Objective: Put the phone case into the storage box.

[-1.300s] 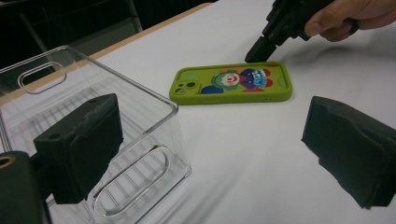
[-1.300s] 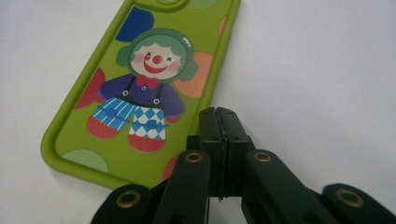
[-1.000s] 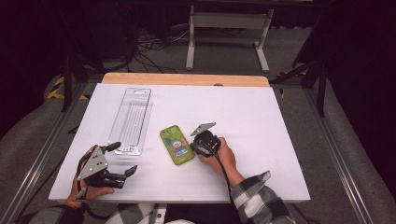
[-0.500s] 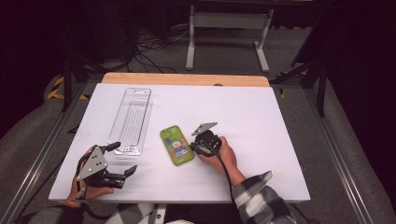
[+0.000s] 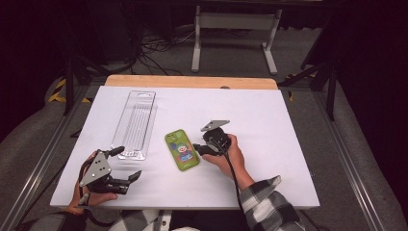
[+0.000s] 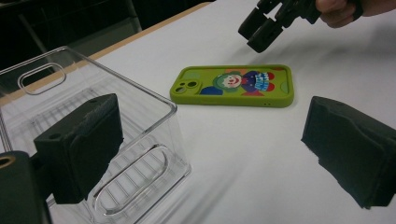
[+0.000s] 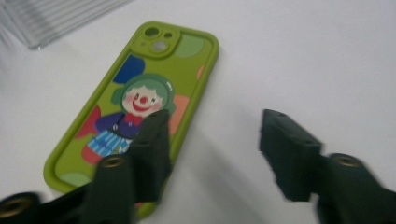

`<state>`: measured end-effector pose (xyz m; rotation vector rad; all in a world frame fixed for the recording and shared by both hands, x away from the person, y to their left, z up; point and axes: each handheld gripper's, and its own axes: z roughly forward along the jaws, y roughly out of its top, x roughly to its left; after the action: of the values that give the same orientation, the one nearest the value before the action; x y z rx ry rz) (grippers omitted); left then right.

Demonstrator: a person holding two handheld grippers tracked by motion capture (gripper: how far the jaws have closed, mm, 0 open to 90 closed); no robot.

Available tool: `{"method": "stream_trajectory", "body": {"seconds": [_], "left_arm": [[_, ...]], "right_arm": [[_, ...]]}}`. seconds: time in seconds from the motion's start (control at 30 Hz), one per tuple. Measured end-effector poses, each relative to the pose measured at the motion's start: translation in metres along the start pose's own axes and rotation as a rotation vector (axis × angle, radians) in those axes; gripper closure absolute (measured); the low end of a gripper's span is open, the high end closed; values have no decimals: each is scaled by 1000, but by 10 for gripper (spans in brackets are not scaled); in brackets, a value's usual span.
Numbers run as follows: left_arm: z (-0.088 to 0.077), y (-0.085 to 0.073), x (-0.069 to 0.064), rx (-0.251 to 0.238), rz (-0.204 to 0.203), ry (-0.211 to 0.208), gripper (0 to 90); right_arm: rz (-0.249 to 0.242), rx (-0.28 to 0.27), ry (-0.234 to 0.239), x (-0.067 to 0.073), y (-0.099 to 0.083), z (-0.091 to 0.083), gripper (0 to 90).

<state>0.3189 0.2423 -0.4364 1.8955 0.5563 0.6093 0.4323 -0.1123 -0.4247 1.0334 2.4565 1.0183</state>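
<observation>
The right gripper (image 5: 198,149) hangs just over the right edge of the green phone case (image 5: 182,149), its 2 jaws having just been opening and now standing wide; in the right gripper view 1 finger (image 7: 154,154) overlaps the case's clown print while the other is over bare white table (image 5: 288,144), and nothing is clamped. The left gripper (image 5: 126,164) rests near the table's front edge, jaws spread wide and empty, with the clear plastic tray (image 5: 136,120) just beyond its fingers and the case lying flat, well ahead between them.
</observation>
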Motion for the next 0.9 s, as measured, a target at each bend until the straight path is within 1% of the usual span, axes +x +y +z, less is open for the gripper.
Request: {"method": "stream_trajectory", "body": {"seconds": [0.03,0.07,0.1,0.13,0.17,0.2,0.23,0.27,0.3,0.33,0.37,0.43,0.47,0.5,0.53,0.57,0.63,0.73,0.83,0.9], "left_arm": [[0,0,0,1,-3,-3,56],[1,0,0,1,-6,-2,56],[1,0,0,1,-6,-2,56],[1,0,-1,3,-2,-1,56],[1,0,-1,4,0,-3,56],[1,0,-2,5,-3,-6,56],[2,0,-2,2,-4,-6,56],[2,0,-2,4,-4,-7,57],[2,0,-2,2,-5,-7,56],[1,0,-2,6,-6,-11,57],[1,-1,-1,5,-8,-11,57],[1,-1,-1,4,-7,-12,57],[1,-1,-2,5,-6,-14,58],[2,-1,-2,4,-7,-17,58],[2,-1,-2,4,-7,-17,58],[2,-1,-2,4,-2,-15,58],[1,-1,-2,9,3,-16,58],[1,-1,-2,1,-8,-14,59],[2,-1,-1,8,-4,-22,59],[2,-1,-2,10,-1,-23,59]], "right_arm": [[15,21,6,0,4,1,224],[36,38,5,2,9,2,186],[36,38,5,2,9,2,186],[45,35,8,4,13,2,182],[46,36,22,10,19,3,163],[41,52,21,13,23,5,145],[47,66,23,17,28,9,126],[51,94,21,21,34,14,111],[49,120,23,24,39,18,112],[50,140,15,27,43,21,112],[46,151,11,30,48,25,112],[49,177,24,33,57,33,111],[49,188,21,34,60,36,111],[51,203,8,34,65,41,111],[51,203,8,34,65,41,111],[47,222,8,34,68,45,110],[64,253,-9,32,73,55,110],[83,278,-6,29,76,66,110],[97,301,-3,28,78,74,113],[96,312,-6,29,79,79,112]]}}
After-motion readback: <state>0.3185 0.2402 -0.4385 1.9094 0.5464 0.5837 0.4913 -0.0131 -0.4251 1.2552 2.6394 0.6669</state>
